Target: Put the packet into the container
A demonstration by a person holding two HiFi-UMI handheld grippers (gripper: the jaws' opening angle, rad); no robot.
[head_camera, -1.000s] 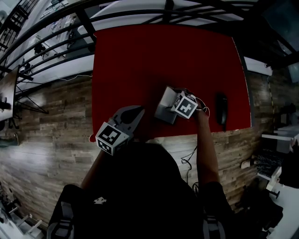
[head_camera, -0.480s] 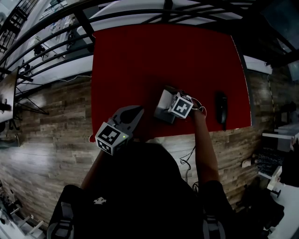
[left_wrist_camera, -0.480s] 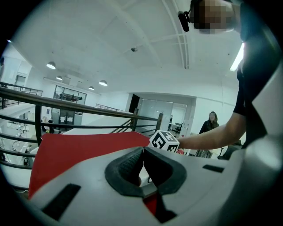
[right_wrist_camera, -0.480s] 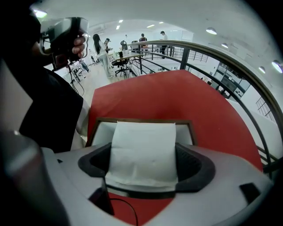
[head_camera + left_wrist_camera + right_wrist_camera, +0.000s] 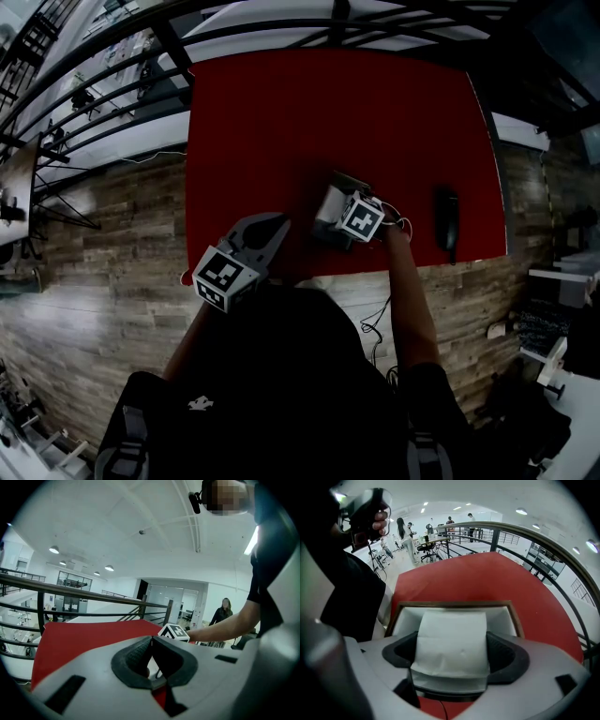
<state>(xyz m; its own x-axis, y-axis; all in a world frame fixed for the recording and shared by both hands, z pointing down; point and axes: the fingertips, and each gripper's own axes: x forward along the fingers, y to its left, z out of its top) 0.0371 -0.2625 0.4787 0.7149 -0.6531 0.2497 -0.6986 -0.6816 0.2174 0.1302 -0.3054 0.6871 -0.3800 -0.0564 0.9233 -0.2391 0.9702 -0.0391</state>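
Observation:
My right gripper (image 5: 452,657) is shut on a white packet (image 5: 452,641), whose sides sit between the two dark pads. The packet hangs just above a white container with a brown rim (image 5: 450,604) on the red table. From the head view, the right gripper (image 5: 349,208) covers the near end of the container (image 5: 328,200), and the packet is hidden there. My left gripper (image 5: 266,232) is held over the table's front edge, to the left of the container. Its jaws (image 5: 150,645) are shut with nothing between them.
A dark oblong object (image 5: 447,218) lies on the red table (image 5: 281,122) to the right of the container. Wooden floor surrounds the table, and metal railings (image 5: 112,89) run along its left and far sides. People stand in the distance.
My right gripper has shifted slightly to the left and nearer with the packet, staying over the container. The left gripper has hardly moved.

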